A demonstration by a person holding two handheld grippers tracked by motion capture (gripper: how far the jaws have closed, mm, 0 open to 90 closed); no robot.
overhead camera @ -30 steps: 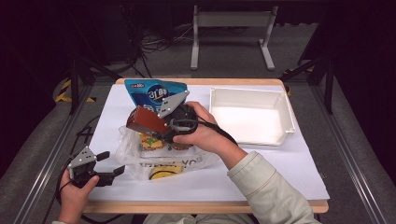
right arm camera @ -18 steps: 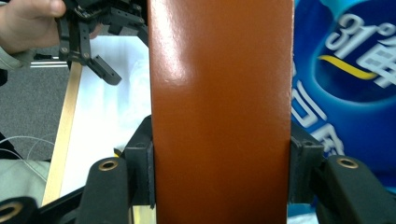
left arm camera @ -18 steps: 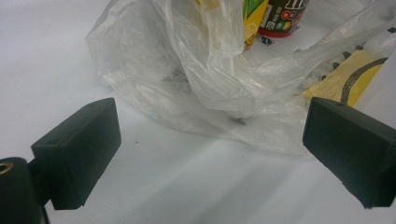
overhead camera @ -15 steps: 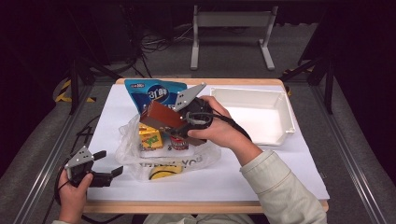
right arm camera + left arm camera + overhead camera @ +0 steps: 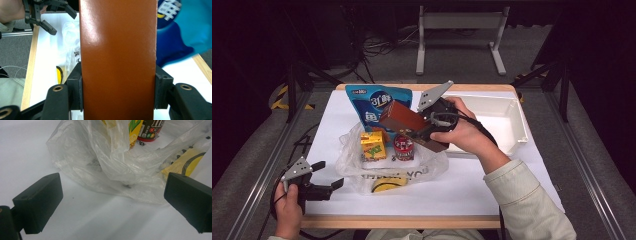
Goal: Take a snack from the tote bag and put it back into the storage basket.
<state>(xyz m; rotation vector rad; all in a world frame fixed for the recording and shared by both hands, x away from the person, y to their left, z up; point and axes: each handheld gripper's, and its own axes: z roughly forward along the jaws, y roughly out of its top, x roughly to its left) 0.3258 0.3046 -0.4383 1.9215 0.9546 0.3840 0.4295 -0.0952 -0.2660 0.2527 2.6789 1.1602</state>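
My right gripper (image 5: 422,131) is shut on a long brown box (image 5: 404,120) and holds it tilted in the air over the crumpled clear plastic bag (image 5: 357,165). In the right gripper view the brown box (image 5: 117,57) stands clamped between both pads. In the bag stand a yellow drink carton (image 5: 373,145) and a small red can (image 5: 403,147). A yellow packet (image 5: 384,186) lies at the bag's near side. My left gripper (image 5: 328,174) sits at the near left of the table; its jaws have just been opening. In the left gripper view they stand wide, nothing between them, facing the bag (image 5: 100,165).
A blue snack bag (image 5: 372,105) stands behind the plastic bag. A white tray (image 5: 512,125) sits at the back right of the white tabletop. The table's wooden edge (image 5: 402,221) runs along the near side, with metal rails on both flanks.
My right gripper has carried the brown box up and to the right, away from the bag's mouth and toward the white tray. The left hand has stayed where it was.
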